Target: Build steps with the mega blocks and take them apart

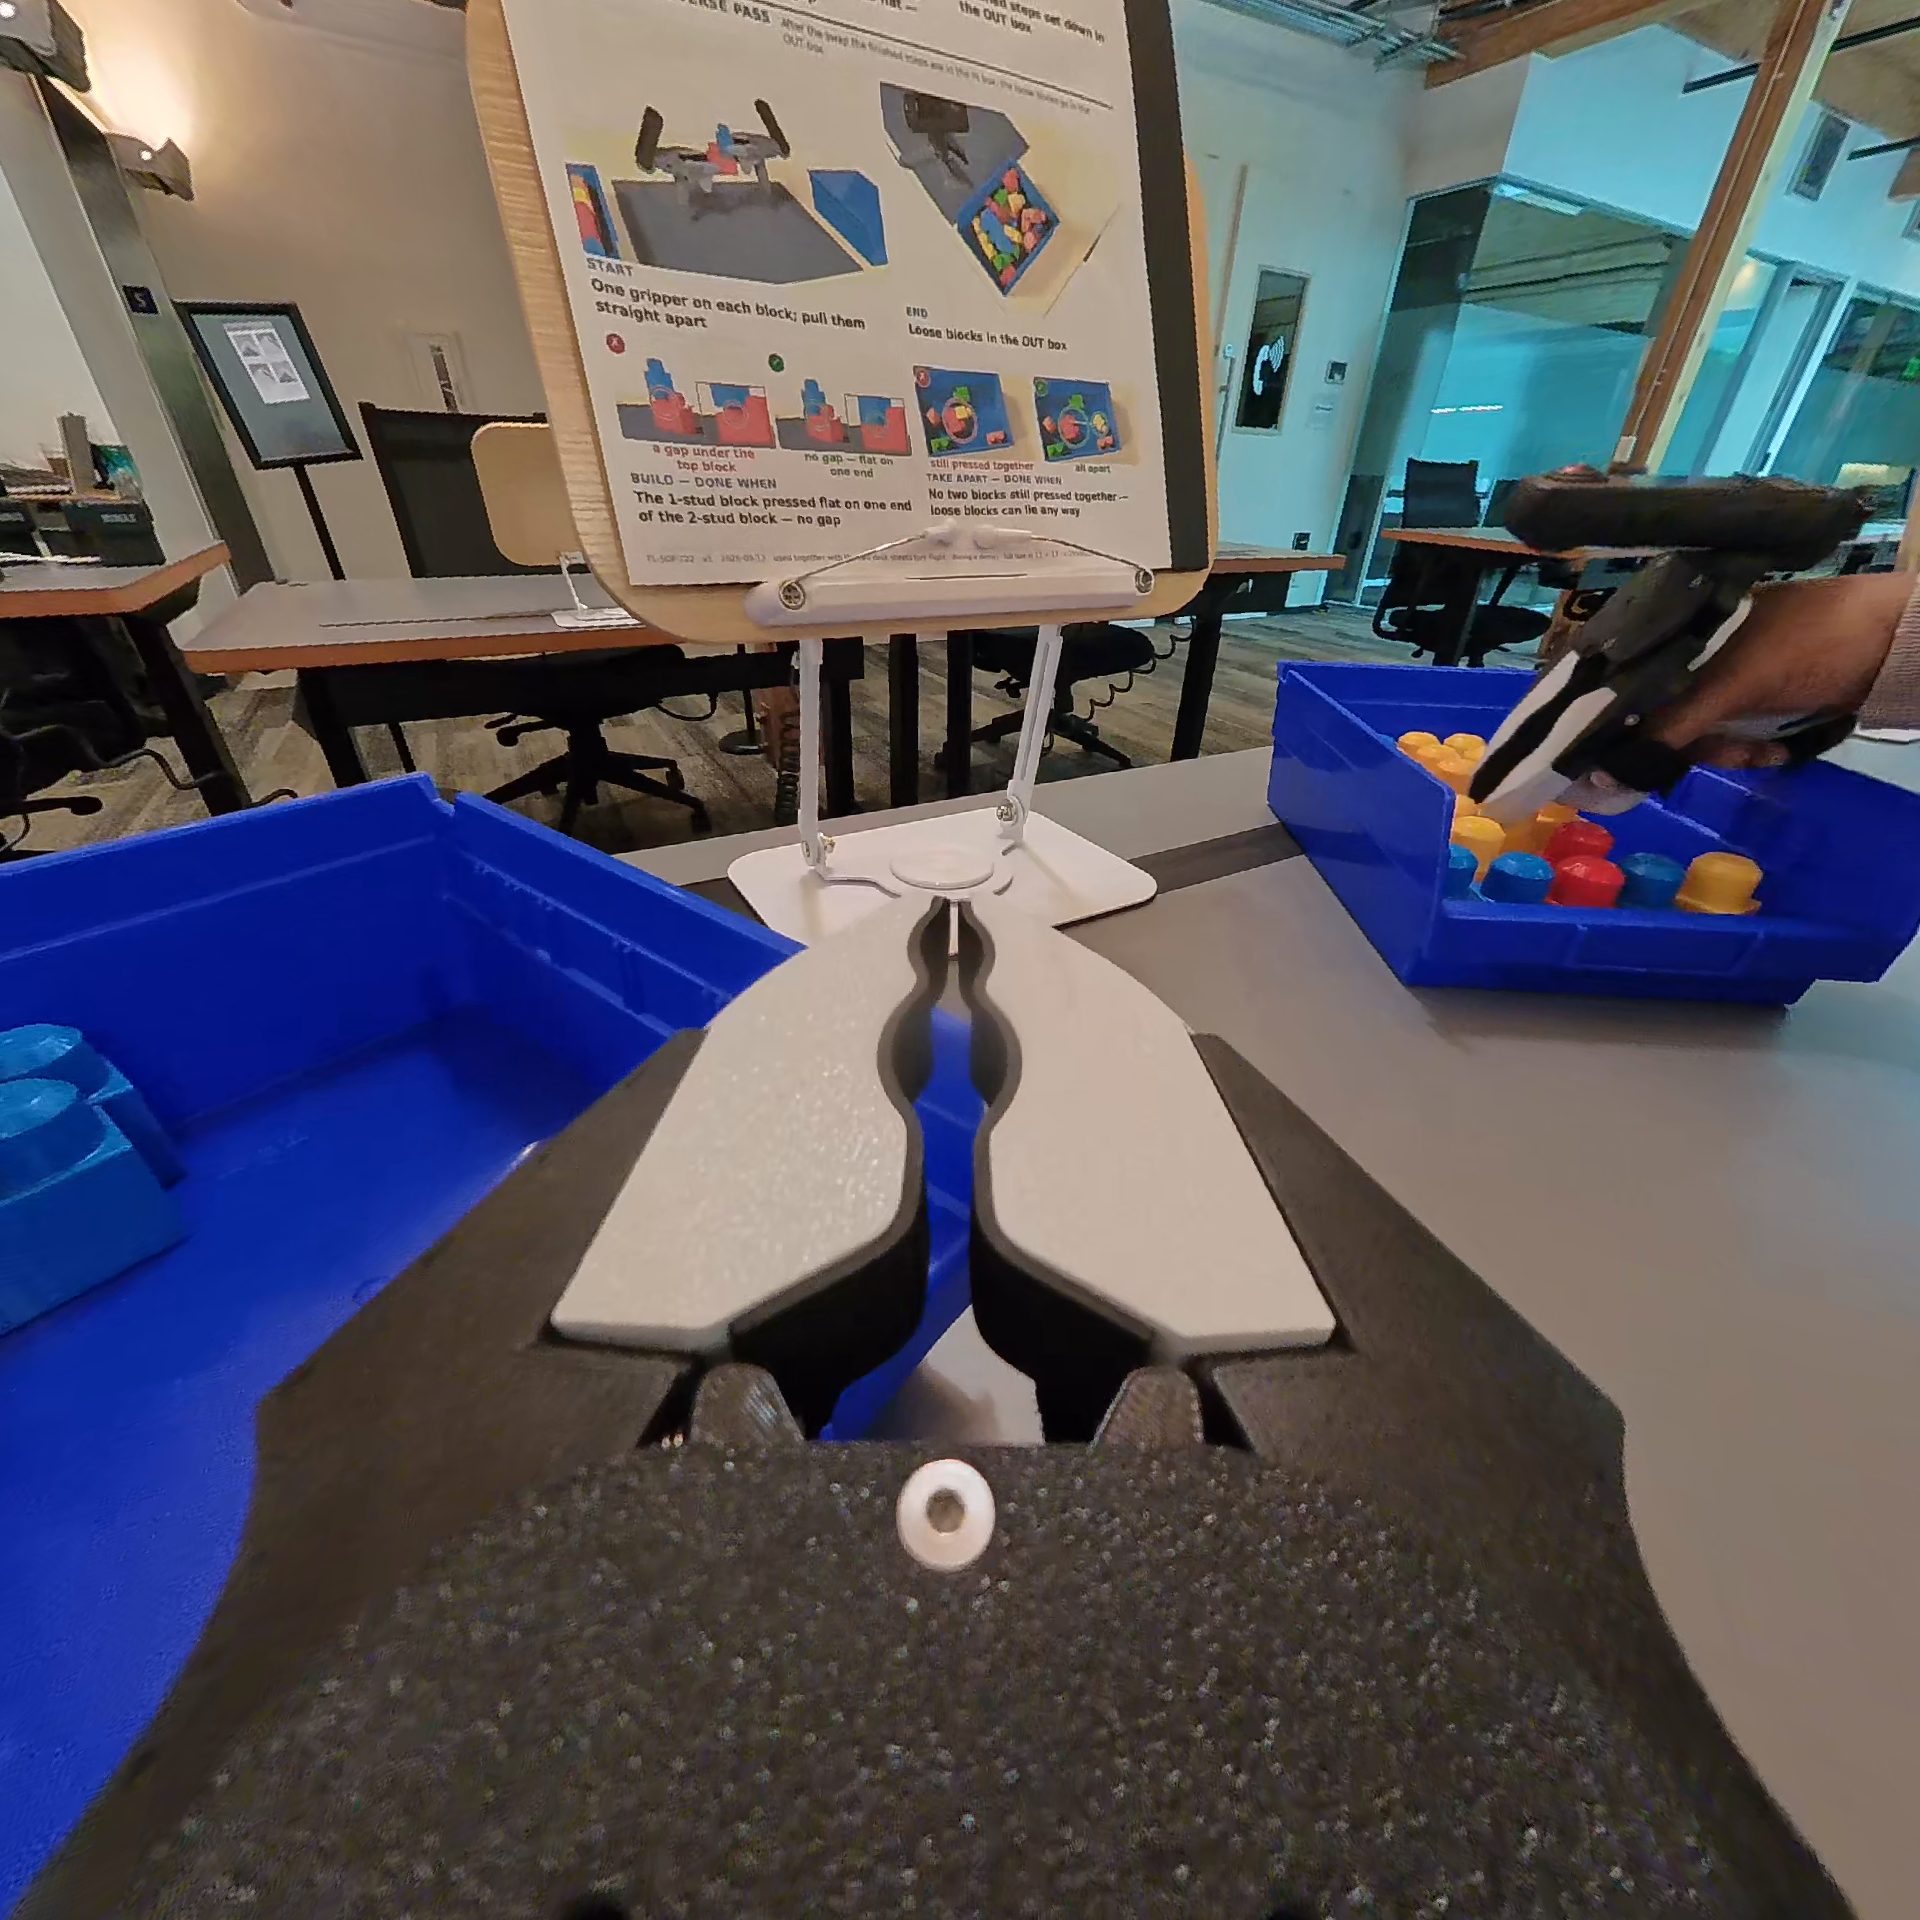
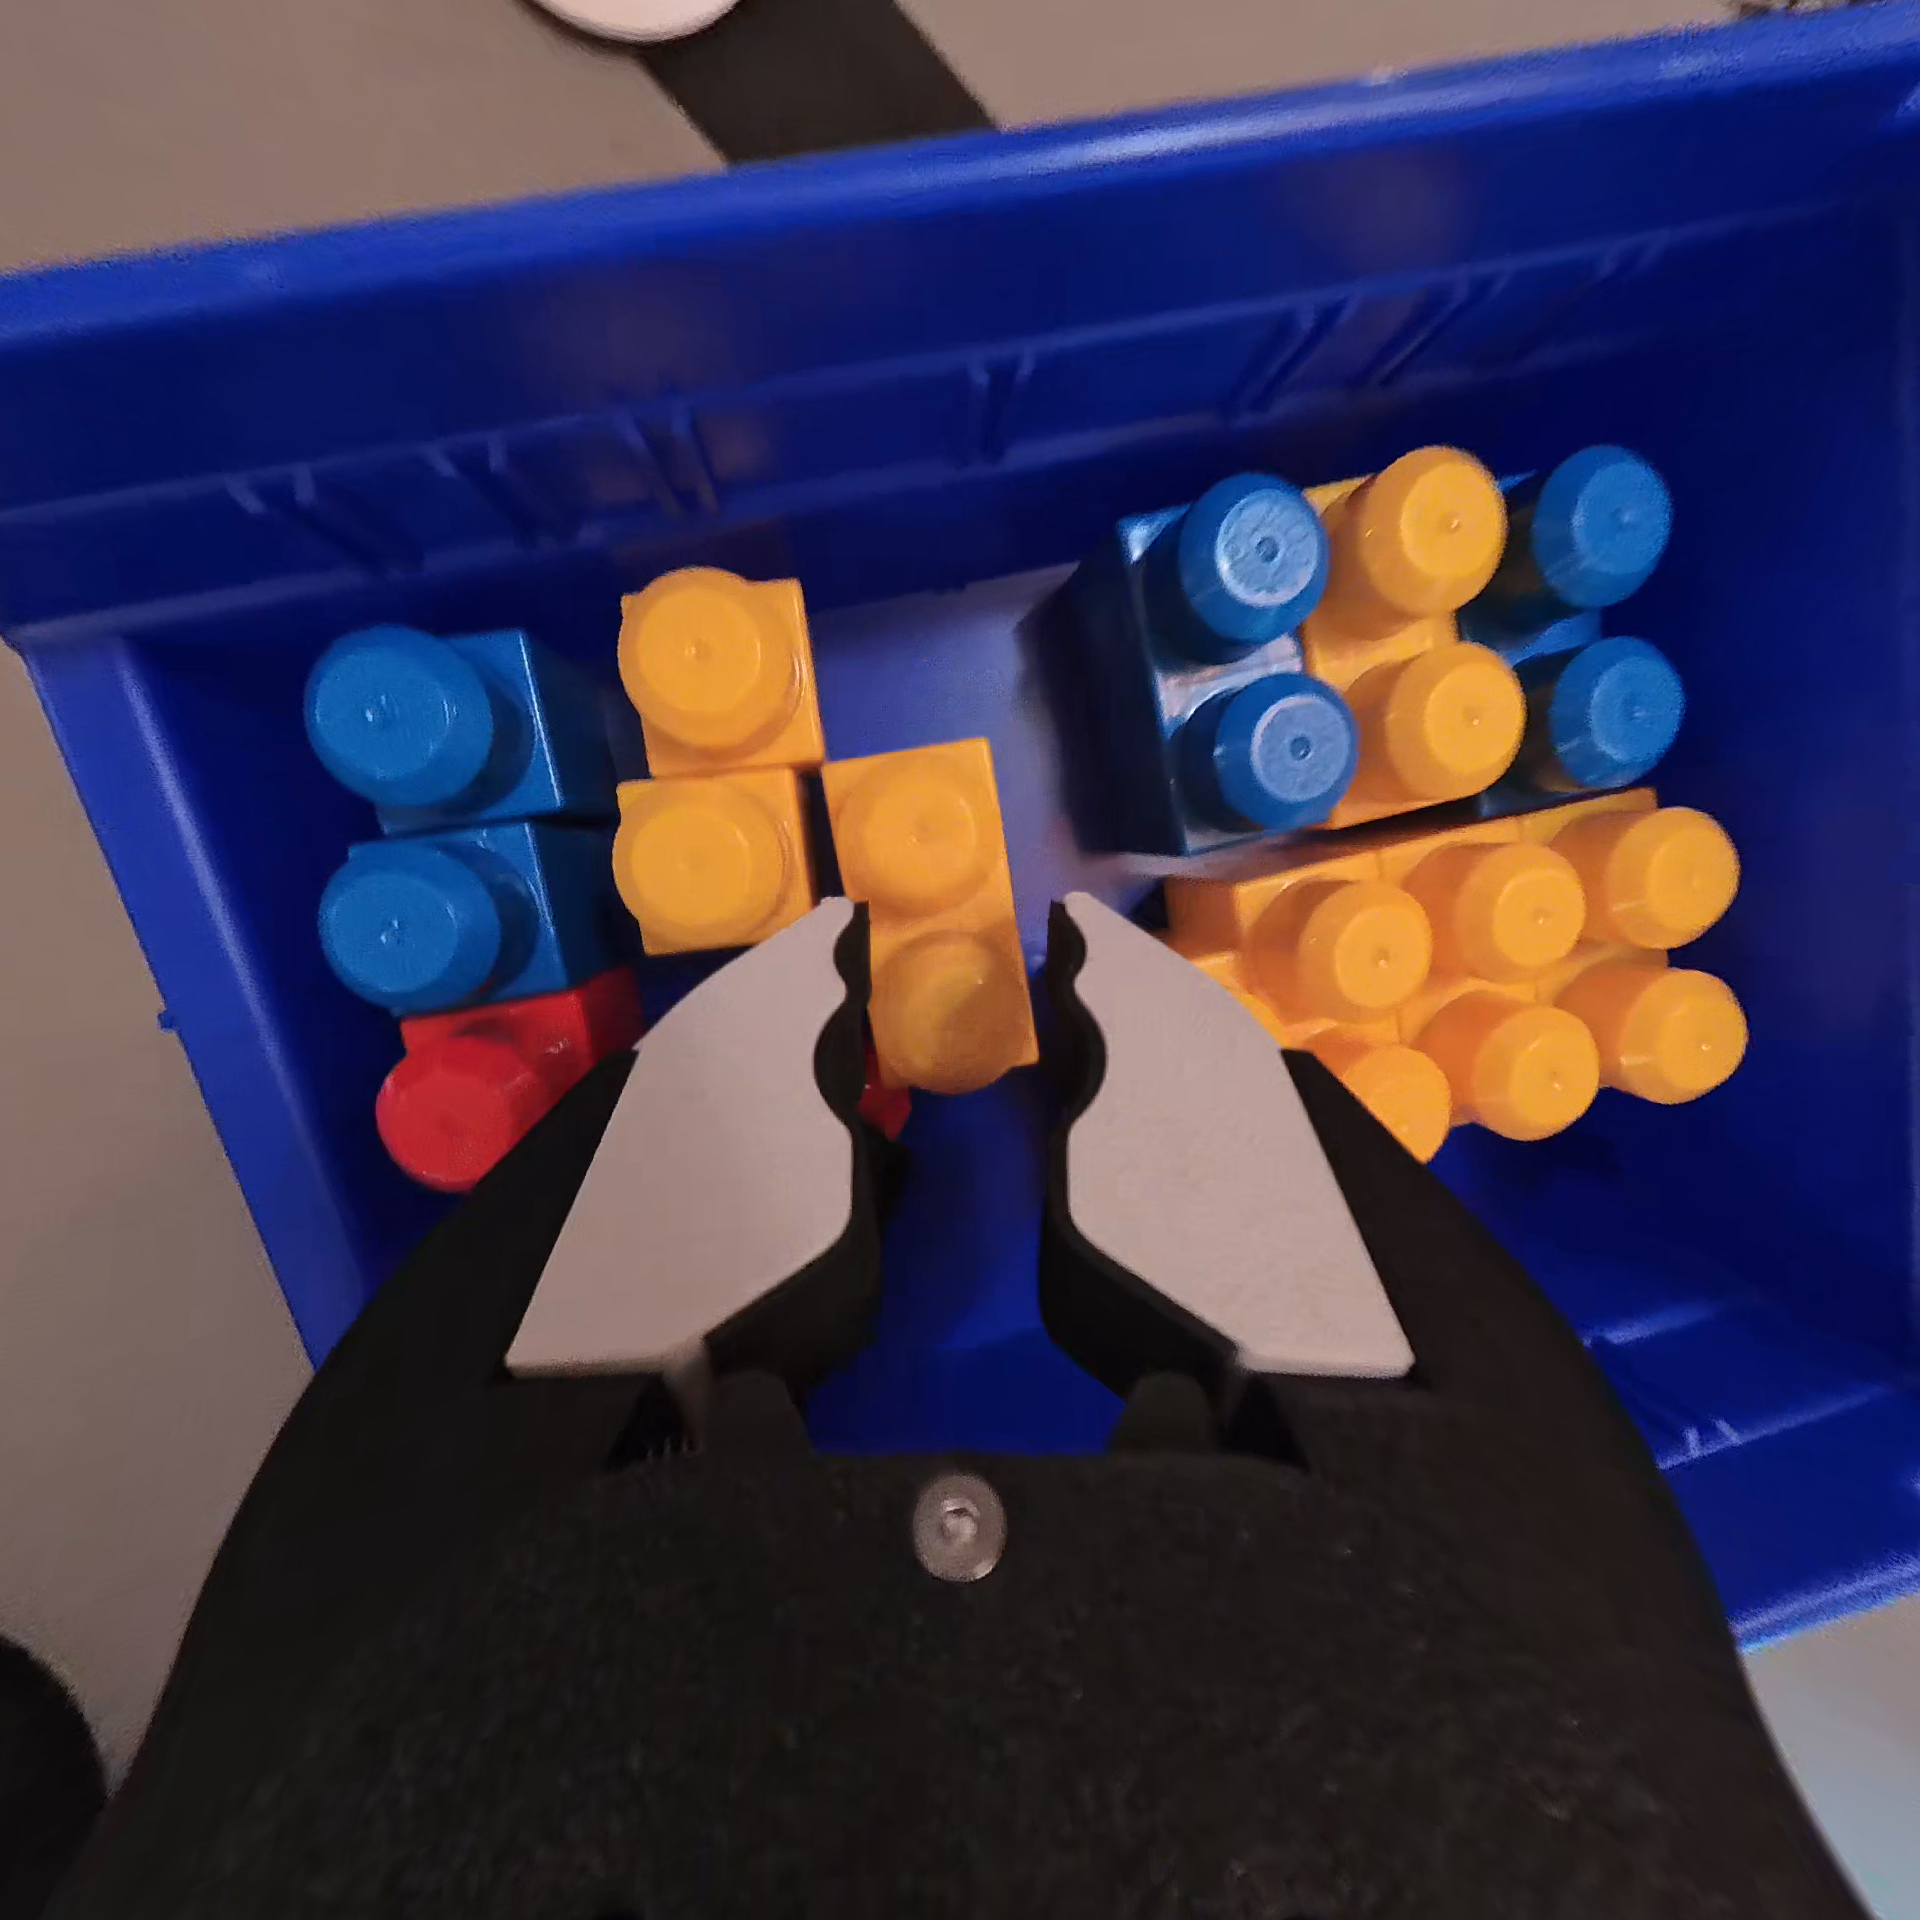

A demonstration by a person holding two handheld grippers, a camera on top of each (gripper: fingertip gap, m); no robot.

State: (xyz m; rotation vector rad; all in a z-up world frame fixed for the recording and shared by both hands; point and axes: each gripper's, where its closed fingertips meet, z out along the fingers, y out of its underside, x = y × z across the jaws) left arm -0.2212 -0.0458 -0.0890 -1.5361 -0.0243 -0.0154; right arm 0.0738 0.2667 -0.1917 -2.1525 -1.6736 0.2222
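My right gripper is open above a blue bin of blocks. Its jaws stand either side of a yellow two-stud block, with a gap on each side. Around it lie blue blocks, yellow blocks, a red block and a cluster of yellow and blue blocks. My left gripper is shut and empty over the edge of a second blue bin that holds a blue block. The left wrist view also shows the right gripper reaching into its bin.
A white stand holds an instruction board at the back of the grey table, between the two bins. A person's hand holds the right gripper. Desks and office chairs stand beyond the table. Spacing between my two grippers at the tips: around 45 cm.
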